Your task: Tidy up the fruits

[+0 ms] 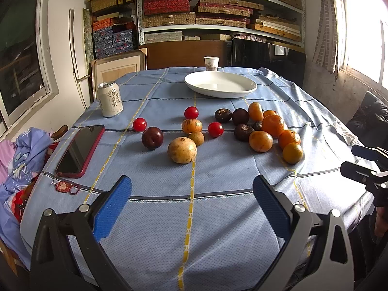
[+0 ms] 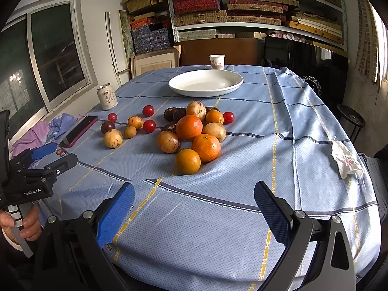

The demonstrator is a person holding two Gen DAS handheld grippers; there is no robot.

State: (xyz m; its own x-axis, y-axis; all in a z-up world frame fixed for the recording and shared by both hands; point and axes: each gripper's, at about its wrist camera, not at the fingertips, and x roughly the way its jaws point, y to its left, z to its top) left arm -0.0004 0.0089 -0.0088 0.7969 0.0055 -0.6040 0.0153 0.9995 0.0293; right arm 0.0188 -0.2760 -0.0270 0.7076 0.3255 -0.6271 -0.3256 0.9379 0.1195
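1. Your left gripper [image 1: 191, 194] hovers over the near part of the blue tablecloth [image 1: 218, 218] with its blue pads spread wide and nothing between them.
2. Your right gripper [image 2: 194, 201] is likewise spread wide and empty above the cloth.
3. From the left wrist view, the fruits lie at 12 o'clock: a tan round fruit [image 1: 182, 150] nearest, a dark plum [image 1: 152, 137] at 11, and a cluster of oranges [image 1: 272, 125] at 1.
4. The white plate [image 1: 220, 84] sits empty beyond the fruits at 12.
5. A can [image 1: 109, 99] and a phone [image 1: 81, 150] lie at 10 o'clock.
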